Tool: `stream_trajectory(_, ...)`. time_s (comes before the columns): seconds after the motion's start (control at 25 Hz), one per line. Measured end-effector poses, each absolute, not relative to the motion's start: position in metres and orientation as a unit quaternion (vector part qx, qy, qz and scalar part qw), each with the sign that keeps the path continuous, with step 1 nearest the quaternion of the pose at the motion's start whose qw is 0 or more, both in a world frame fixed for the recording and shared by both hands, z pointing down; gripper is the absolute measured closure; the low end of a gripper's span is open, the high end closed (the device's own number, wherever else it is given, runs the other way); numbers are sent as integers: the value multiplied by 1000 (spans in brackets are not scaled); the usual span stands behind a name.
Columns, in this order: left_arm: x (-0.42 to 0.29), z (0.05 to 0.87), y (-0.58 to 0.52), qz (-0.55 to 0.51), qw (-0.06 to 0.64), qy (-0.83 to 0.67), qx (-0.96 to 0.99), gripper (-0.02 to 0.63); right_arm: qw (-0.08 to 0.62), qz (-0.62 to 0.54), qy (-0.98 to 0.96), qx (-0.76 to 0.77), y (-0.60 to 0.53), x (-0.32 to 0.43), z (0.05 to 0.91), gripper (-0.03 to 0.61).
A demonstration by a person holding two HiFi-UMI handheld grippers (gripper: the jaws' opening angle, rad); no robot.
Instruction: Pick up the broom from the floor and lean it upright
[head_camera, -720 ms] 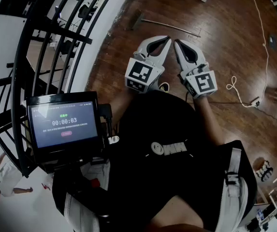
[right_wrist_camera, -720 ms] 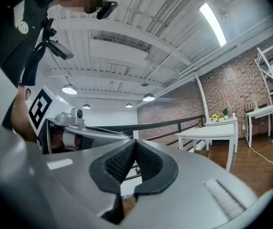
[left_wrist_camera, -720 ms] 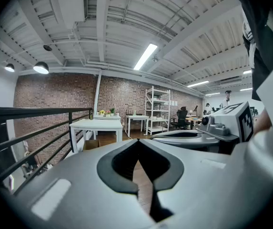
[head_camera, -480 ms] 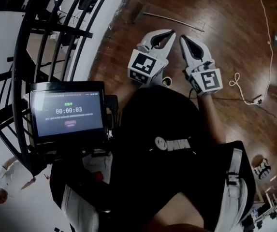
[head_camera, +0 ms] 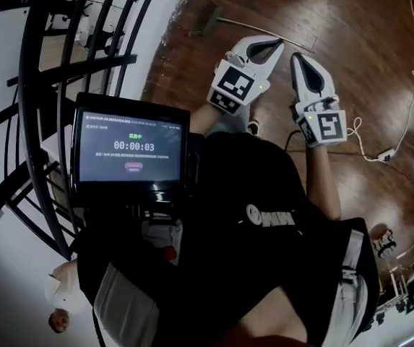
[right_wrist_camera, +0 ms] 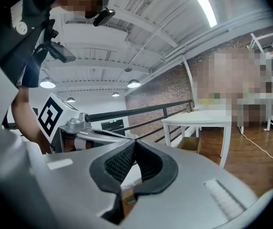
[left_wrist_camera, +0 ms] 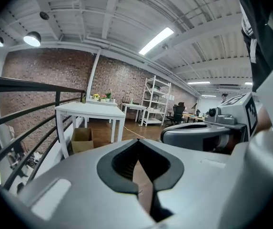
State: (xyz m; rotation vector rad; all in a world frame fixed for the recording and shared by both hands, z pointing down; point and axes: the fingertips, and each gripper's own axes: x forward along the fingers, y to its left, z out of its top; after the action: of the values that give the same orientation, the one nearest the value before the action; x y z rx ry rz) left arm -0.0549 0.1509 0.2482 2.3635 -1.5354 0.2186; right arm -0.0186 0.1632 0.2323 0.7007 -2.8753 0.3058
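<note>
Nearest, on the left, a dark screen [head_camera: 130, 147] showing a timer is seen in front of the person's body. Beyond it, two white tools are held out side by side above the wooden floor [head_camera: 365, 27]. The jaws of the left tool [head_camera: 277, 45] and of the right tool [head_camera: 296, 58] are closed together, with nothing gripped. Farther off, past the tool tips, the broom [head_camera: 207, 16] is seen lying flat on the floor, near a black railing [head_camera: 46, 71] at the left.
</note>
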Motion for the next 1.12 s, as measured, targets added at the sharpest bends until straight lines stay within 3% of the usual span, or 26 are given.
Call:
stream_trajectory(0.12,-78,272,86,86,159,-507,843,600,83,105,-963,235,103,-48,244,574)
stream_trajectory(0.24,-94,287,65,153,118,-478,857,586,81,105,-964,231,81,-63,243,575)
stream_trajectory(0.28,-96,297,63,194,101,-461,860,443,83,107,-963,232,77,-64,241,575)
stream_trajectory(0.32,-97,312,58,238,88,-440,861,355,84,108,-962,235,68,-62,242,575)
stream_trajectory(0.44,-91,396,33,351,74,-363,860,276,89,111,-956,257,20,-46,268,575)
stream_trajectory(0.72,-68,648,14,505,114,-231,823,267,108,164,-925,325,-47,17,420,575)
stream_trajectory(1.12,-49,998,12,585,169,-184,771,282,134,216,-891,376,-74,67,675,575)
